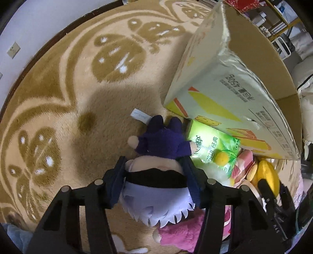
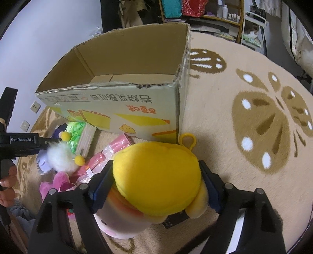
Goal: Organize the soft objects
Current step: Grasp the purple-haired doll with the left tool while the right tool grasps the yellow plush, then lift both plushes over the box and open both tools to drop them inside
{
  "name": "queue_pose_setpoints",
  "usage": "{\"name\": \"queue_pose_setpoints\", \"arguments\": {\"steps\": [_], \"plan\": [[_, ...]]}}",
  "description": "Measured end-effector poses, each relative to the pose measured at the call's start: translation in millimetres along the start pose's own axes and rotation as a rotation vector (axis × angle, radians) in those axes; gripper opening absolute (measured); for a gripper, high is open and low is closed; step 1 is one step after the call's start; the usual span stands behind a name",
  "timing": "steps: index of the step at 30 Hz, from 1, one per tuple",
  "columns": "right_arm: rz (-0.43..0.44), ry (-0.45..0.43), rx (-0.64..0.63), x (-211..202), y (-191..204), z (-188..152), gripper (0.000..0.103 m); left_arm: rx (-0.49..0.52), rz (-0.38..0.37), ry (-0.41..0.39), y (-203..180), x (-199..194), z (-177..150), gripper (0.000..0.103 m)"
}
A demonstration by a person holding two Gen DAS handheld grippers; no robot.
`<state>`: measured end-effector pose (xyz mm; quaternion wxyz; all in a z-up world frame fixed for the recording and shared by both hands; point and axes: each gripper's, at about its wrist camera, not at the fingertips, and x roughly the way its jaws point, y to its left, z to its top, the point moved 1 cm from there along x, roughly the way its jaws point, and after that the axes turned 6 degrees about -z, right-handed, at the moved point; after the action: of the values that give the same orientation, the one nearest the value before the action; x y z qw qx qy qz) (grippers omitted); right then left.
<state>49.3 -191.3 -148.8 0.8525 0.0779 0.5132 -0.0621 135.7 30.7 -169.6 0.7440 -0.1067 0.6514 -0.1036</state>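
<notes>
My left gripper (image 1: 155, 175) is shut on a plush doll (image 1: 156, 173) with a purple outfit and pale lilac hair, held just above the rug. My right gripper (image 2: 156, 181) is shut on a yellow plush toy (image 2: 158, 175) with a yellow loop, in front of the open cardboard box (image 2: 125, 101). The box also shows in the left wrist view (image 1: 225, 78). A green tissue pack (image 1: 213, 150), a pink plush (image 1: 182, 234), a white fluffy toy (image 2: 60, 156) and pink packets (image 2: 115, 150) lie beside the box.
A beige rug with brown butterfly patterns (image 2: 254, 121) covers the floor. A white wall with sockets (image 1: 13, 49) is at the left. Shelves with bottles (image 2: 225, 13) stand behind the box. The left gripper's body (image 2: 19, 142) shows in the right wrist view.
</notes>
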Motion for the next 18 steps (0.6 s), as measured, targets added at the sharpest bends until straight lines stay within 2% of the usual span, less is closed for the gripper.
{"name": "queue_pose_setpoints", "arguments": {"steps": [7,13,18], "plan": [[0.009,-0.105,0.023,-27,-3,6,0.083,0.078,0.111,-0.079,-16,-18,-1,0.053],[0.018,-0.178,0.009,-51,4,8,0.083,0.124,0.144,-0.145,-27,-40,-7,0.052],[0.022,-0.240,-0.027,-69,13,8,0.083,0.153,0.131,-0.221,-31,-71,-20,0.052]]}}
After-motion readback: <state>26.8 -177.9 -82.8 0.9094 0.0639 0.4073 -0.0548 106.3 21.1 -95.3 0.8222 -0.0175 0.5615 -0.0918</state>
